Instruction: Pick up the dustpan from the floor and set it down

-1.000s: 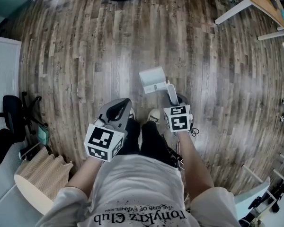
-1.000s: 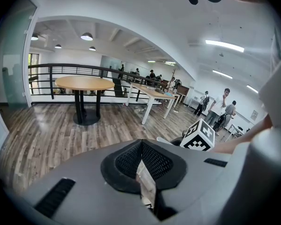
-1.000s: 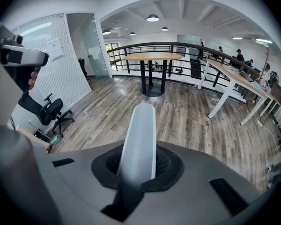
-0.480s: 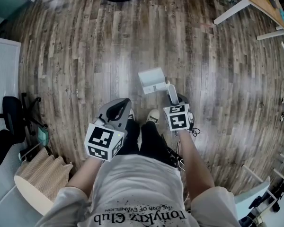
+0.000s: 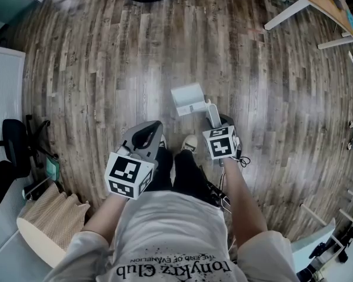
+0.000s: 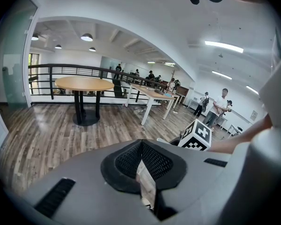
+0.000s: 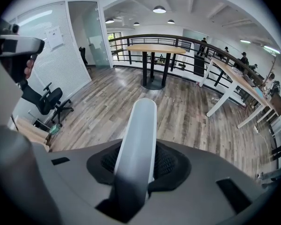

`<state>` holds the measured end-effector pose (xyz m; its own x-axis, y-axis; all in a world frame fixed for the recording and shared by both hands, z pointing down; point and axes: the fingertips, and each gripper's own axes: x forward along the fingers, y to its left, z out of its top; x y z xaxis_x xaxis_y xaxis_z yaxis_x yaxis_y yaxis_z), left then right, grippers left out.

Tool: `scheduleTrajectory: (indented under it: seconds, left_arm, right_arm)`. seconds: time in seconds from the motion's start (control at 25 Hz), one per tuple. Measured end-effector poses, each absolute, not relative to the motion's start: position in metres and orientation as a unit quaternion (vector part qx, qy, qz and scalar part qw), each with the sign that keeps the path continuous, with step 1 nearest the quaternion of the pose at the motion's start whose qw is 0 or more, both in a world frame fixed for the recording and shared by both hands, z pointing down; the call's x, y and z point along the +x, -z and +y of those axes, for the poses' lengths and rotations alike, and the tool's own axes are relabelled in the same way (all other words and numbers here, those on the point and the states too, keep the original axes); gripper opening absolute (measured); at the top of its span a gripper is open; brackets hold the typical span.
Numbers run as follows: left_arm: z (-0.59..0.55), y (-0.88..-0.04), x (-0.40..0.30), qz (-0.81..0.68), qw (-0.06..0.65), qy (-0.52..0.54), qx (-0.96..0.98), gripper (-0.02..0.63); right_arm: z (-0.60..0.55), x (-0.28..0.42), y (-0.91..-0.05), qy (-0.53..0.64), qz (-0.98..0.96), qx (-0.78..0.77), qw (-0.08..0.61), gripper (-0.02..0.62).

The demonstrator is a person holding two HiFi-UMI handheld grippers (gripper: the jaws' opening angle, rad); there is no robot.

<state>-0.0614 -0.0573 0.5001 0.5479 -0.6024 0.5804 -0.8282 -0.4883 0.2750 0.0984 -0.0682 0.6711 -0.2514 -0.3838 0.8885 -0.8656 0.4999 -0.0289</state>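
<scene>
Right gripper (image 7: 139,150): my jaws have just been opening, pads slack beside the pale grey plastic handle (image 7: 141,121), whose lower end is hidden between them. White plastic dustpan (image 5: 188,98) lies on the wood-plank floor (image 5: 106,69), label unreadable. Left gripper (image 6: 141,146): jaws together, empty. White shirt (image 5: 170,234): "Club" legible.

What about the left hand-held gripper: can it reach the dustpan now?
Probably yes: open floor lies between the left hand-held gripper and the dustpan. But its jaws are shut, and the handle sits between the right hand-held gripper's jaws, which have just been opening.
</scene>
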Motion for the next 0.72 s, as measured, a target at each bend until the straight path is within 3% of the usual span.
scheduleTrajectory:
  seconds: [0.16,0.72]
  left_arm:
    - [-0.055,-0.498,-0.063,-0.429,0.270,-0.208,0.837,0.023]
    - [-0.045,-0.489,-0.062,-0.429,0.261,-0.203,0.841,0.023]
  right_arm:
    - [-0.063,0.098,-0.673,-0.281,-0.742,0.409,0.451,0.197]
    - [-0.058,0.107,-0.657,-0.272,-0.746,0.422,0.438,0.250]
